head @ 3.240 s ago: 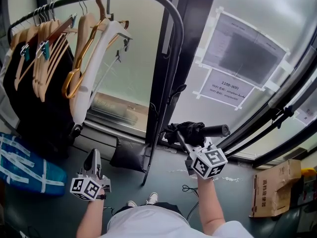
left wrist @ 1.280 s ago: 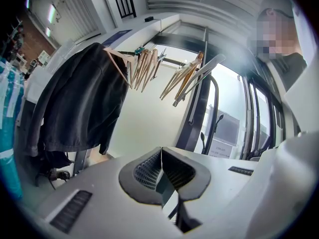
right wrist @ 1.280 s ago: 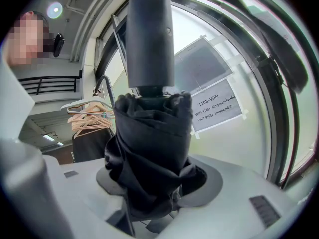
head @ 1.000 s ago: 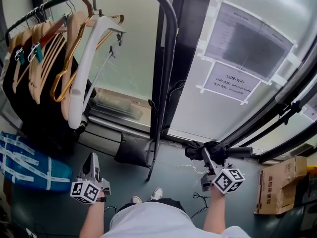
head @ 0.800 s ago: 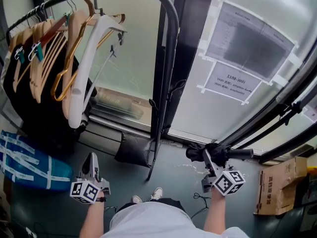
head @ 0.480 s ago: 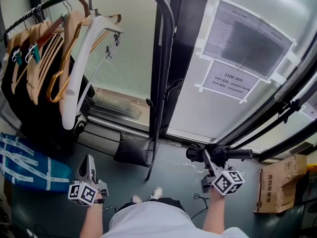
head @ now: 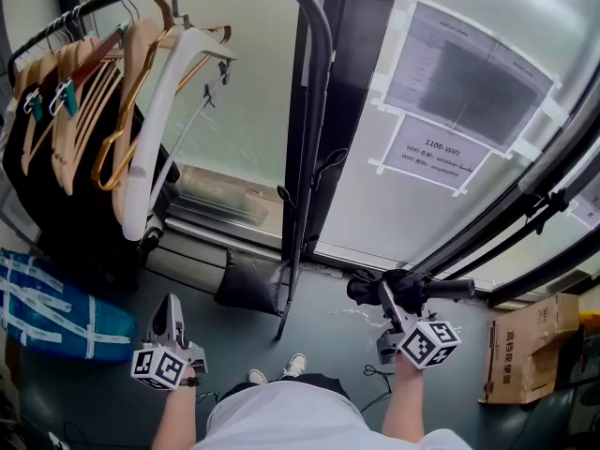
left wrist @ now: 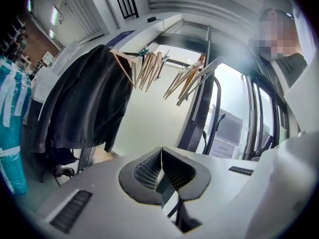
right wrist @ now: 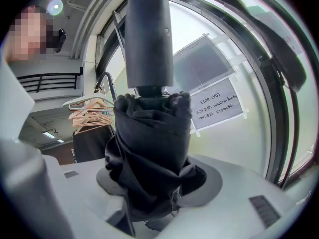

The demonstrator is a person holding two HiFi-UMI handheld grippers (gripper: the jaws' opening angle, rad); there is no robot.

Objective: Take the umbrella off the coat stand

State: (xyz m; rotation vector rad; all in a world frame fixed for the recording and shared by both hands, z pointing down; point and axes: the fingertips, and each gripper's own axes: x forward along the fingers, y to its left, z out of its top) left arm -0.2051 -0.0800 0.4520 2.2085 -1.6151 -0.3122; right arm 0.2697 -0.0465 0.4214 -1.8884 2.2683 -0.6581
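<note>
Two tools are in play, and only the right tool (head: pixel 385 294) is loaded. Its jaws stand fairly wide, clamped round the bundled black canopy of a folded umbrella (head: pixel 405 287). The umbrella sits straight ahead of that tool, crosswise in the grip. In the head view its long axis runs left to right, with the thick handle (head: pixel 454 289) pointing right. It hangs above the floor, to the right of the coat stand (head: pixel 302 204) and apart from it. No part of the stand touches it as far as I can see, so the lift-off looks done. What is left, I judge, is carrying it clear or setting it down, and the right hand is the only one near it.

The left tool (head: pixel 172 309) hovers low, left of the stand's foot, with its jaws pressed together and nothing between them.

On the stand's rail hang wooden hangers (head: pixel 75 111), a white hanger (head: pixel 155 148) and a dark jacket (head: pixel 56 223). A cardboard box (head: pixel 525 350) stands at the lower right, and its contents cannot be seen. A blue bag (head: pixel 47 312) lies on the floor at the left.
</note>
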